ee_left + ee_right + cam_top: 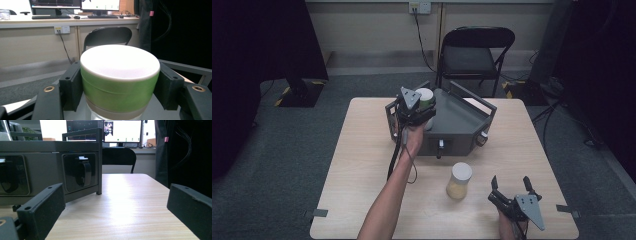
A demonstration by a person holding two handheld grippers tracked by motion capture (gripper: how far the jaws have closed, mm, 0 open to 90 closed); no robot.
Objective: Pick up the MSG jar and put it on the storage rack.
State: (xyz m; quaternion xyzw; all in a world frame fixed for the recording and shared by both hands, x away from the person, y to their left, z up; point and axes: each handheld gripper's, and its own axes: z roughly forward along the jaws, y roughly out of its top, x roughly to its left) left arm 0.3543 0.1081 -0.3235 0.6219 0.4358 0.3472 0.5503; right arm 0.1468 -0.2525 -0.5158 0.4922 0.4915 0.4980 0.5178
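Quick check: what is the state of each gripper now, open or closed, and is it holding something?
Left gripper: closed on the green-banded jar, over the grey box.
Right gripper: open, holding nothing, low over the table.

The lower part of the jar point(120, 82) is cut off by the bottom edge of the left gripper view, so what it rests on cannot be told. In the high view, most of this jar point(426, 98) is hidden behind the left gripper point(414, 111) and its grey plate. The 2 pads point(42, 205) of the right gripper point(511, 189) are cropped by the lower corners of the right gripper view. The grey box point(50, 167) is cut off at that view's left edge. The contents of the yellowish jar point(459, 181) are too small to be made out.
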